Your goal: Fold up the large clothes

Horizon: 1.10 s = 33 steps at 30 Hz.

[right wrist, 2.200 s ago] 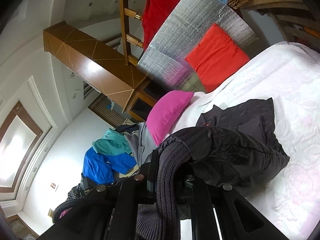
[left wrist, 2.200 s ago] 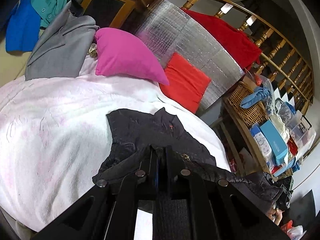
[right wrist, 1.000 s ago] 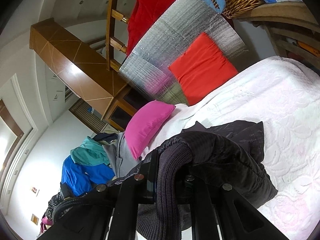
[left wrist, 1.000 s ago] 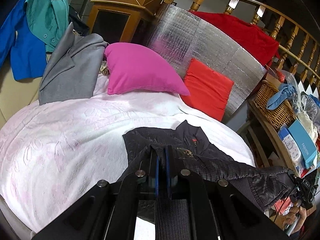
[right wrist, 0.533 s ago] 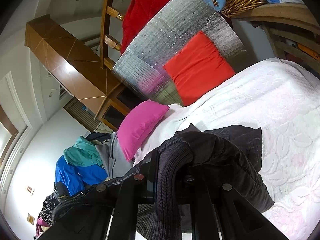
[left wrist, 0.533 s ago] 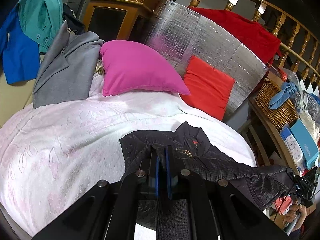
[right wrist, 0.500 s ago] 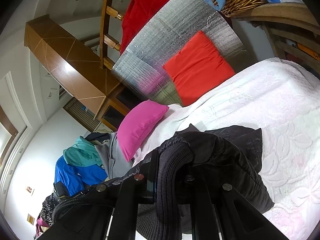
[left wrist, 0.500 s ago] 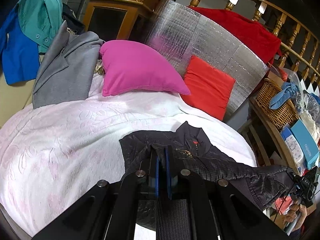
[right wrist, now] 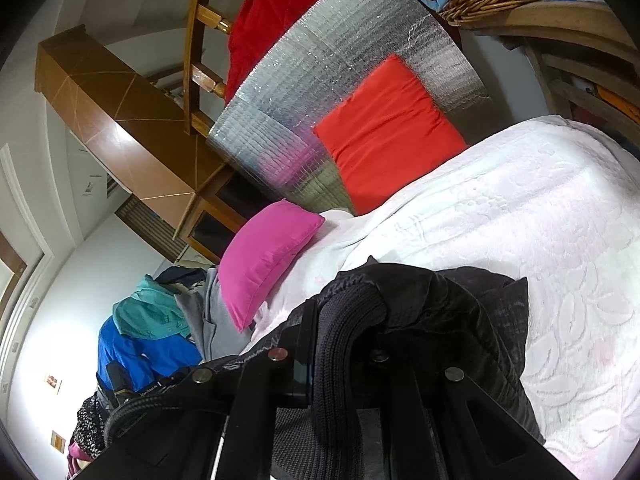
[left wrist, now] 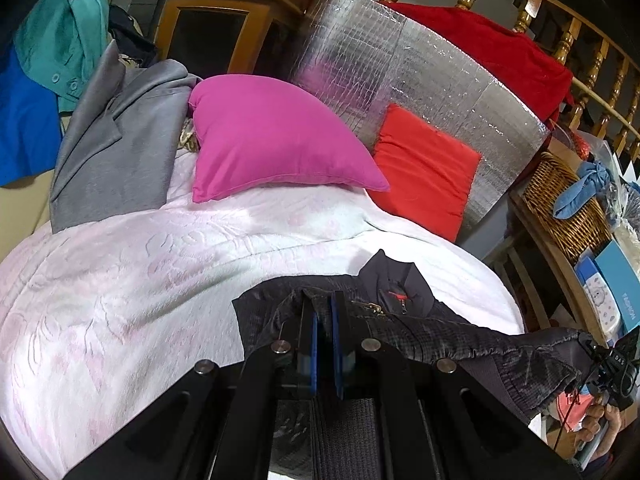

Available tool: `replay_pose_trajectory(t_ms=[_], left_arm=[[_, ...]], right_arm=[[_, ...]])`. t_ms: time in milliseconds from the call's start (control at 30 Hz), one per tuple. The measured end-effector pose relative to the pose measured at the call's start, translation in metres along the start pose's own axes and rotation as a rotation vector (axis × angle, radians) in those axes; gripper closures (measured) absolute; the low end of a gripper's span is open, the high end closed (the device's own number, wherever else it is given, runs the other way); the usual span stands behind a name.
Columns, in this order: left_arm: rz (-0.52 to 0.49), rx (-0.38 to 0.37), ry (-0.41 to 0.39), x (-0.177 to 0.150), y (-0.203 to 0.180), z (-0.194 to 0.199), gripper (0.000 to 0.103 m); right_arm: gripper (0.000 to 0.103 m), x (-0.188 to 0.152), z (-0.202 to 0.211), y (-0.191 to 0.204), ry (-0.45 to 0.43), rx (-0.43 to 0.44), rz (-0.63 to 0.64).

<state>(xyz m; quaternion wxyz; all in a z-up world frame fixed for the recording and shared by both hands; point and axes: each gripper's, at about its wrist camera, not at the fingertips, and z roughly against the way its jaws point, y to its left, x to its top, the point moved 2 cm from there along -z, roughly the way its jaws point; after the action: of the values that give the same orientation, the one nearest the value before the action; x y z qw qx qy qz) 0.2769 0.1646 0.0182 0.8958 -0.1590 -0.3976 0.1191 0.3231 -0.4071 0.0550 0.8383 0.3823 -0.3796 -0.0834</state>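
Observation:
A dark quilted jacket (left wrist: 404, 320) lies partly on the white bedspread (left wrist: 120, 280), its collar with a red tag toward the pillows. My left gripper (left wrist: 324, 300) is shut on the jacket's edge near the collar. One sleeve stretches off to the right, where the other gripper's tip and a hand (left wrist: 604, 416) show. In the right wrist view the jacket (right wrist: 452, 320) bunches over my right gripper (right wrist: 348, 312), which is shut on its ribbed knit cuff (right wrist: 340, 344). The right fingertips are hidden by fabric.
A pink pillow (left wrist: 264, 144) and a red cushion (left wrist: 424, 176) lean on a silver foil panel (left wrist: 400, 68) at the bed's head. Grey, teal and blue garments (left wrist: 112, 136) are piled at the left. A wicker basket (left wrist: 568, 204) on shelves stands at the right.
Both grippers have carried the jacket across the bed toward the pillows, which look larger and nearer now. The grips have not changed.

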Motion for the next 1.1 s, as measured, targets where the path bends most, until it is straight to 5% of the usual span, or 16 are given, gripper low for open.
replay_pose_trajectory(t_ms=[1100], left_arm=[[0.034, 0.056, 0.144, 0.019, 0.018, -0.12, 0.097]], right_arm=[[0.093, 0.035, -0.116, -0.071, 0.138, -0.112, -0.082]])
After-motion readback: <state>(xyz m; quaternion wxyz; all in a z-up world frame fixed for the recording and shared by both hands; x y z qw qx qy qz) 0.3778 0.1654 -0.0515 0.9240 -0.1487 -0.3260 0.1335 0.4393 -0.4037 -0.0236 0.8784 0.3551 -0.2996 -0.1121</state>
